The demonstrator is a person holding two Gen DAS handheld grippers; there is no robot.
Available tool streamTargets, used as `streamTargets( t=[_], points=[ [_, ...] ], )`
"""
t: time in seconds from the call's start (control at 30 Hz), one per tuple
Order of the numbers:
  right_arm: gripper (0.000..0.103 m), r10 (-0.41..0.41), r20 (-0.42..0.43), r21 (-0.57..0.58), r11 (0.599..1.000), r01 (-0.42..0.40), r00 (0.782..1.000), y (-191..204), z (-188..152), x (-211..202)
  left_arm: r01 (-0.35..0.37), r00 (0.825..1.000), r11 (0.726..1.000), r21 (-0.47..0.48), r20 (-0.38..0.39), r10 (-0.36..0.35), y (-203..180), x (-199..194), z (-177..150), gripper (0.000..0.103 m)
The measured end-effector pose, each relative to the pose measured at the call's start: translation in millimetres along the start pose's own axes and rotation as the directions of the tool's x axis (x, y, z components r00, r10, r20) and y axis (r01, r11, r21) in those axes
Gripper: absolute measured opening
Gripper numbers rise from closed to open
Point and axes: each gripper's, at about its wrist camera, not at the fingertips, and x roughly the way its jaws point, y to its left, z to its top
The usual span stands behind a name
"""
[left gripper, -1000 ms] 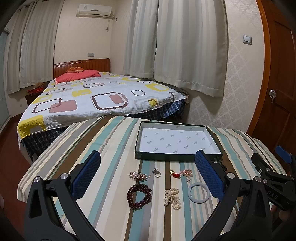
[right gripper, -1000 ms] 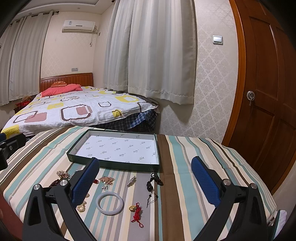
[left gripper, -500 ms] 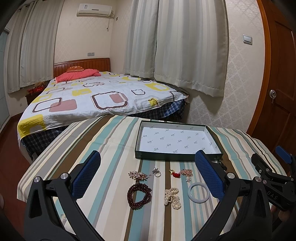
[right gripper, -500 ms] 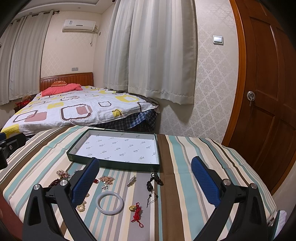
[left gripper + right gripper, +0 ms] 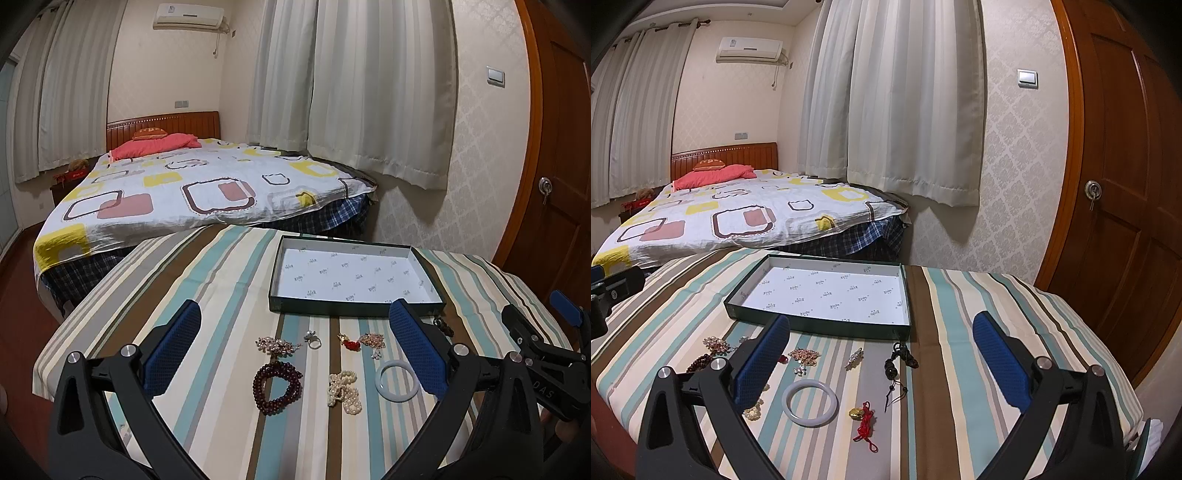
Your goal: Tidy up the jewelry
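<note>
A shallow green box (image 5: 354, 306) (image 5: 812, 325) with a white printed lining lies open on the striped tablecloth. In front of it lie several jewelry pieces: a dark red bead bracelet (image 5: 277, 386), a pearl strand (image 5: 344, 391), a white bangle (image 5: 397, 380) (image 5: 810, 402), a silver ring (image 5: 313, 339), a crystal brooch (image 5: 277, 345), a gold charm on red cord (image 5: 863, 419) and a dark beaded tassel (image 5: 899, 365). My left gripper (image 5: 295, 347) hovers open above the left pieces. My right gripper (image 5: 879, 365) hovers open above the right pieces. Neither holds anything.
The striped table (image 5: 207, 280) ends close to a bed (image 5: 192, 188) with a patterned cover behind it. Curtains and a papered wall stand at the back. A wooden door (image 5: 1126, 206) is at the right. The right gripper's body (image 5: 546, 365) shows at the left view's right edge.
</note>
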Motion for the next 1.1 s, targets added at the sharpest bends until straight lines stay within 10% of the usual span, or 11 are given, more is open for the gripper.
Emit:
streamTargets(
  t=[1.1],
  points=[
    [0.097,0.001,-0.011,-0.004,1.0,-0.001,1.0,-1.2,-2.7,3.3,0.004,1.0,1.0,-0.007,-0.018,-0.004,1.0,4.6,3.1,0.099]
  ],
)
